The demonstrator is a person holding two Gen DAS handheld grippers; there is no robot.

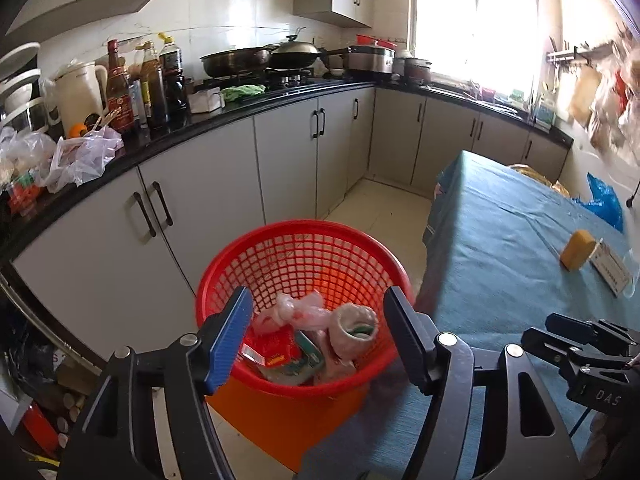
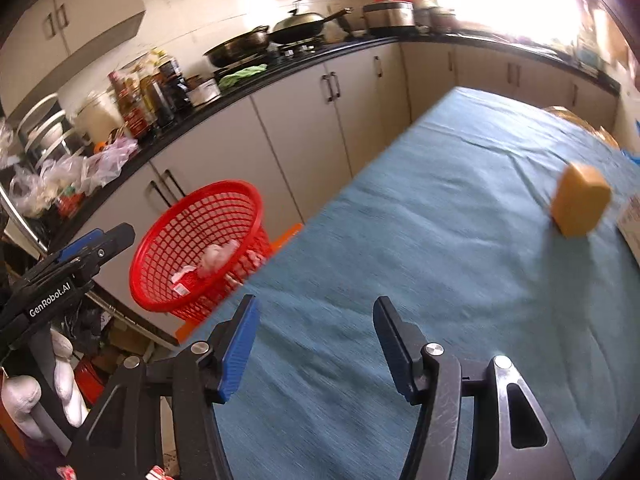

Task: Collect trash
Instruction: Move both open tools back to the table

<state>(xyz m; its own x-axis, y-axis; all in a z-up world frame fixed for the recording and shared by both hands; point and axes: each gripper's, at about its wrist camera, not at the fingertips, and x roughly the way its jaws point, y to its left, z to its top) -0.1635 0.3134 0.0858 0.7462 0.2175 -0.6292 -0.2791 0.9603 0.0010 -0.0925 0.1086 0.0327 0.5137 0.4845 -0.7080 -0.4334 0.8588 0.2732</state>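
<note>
A red mesh basket [image 1: 304, 240] stands on an orange stool beside the table and holds trash: a pink plastic bag [image 1: 296, 310], a crumpled paper cup [image 1: 356, 330] and a red wrapper [image 1: 276, 350]. My left gripper [image 1: 318, 316] hangs over the basket, open, with nothing between its fingers. The same basket [image 2: 200, 216] appears at the left in the right wrist view. My right gripper [image 2: 314, 324] is open and empty above the blue tablecloth [image 2: 440, 240]. An orange sponge-like block [image 2: 580, 204] and a white box [image 1: 610, 266] lie on the cloth to the right.
A black kitchen counter [image 1: 280, 96] with grey cabinets runs behind the basket, crowded with bottles [image 1: 152, 80], plastic bags [image 1: 80, 156] and pans [image 1: 240, 60]. A blue bag [image 1: 604, 200] lies at the table's far right. A gloved hand [image 2: 64, 364] holds the left gripper's body [image 2: 68, 264].
</note>
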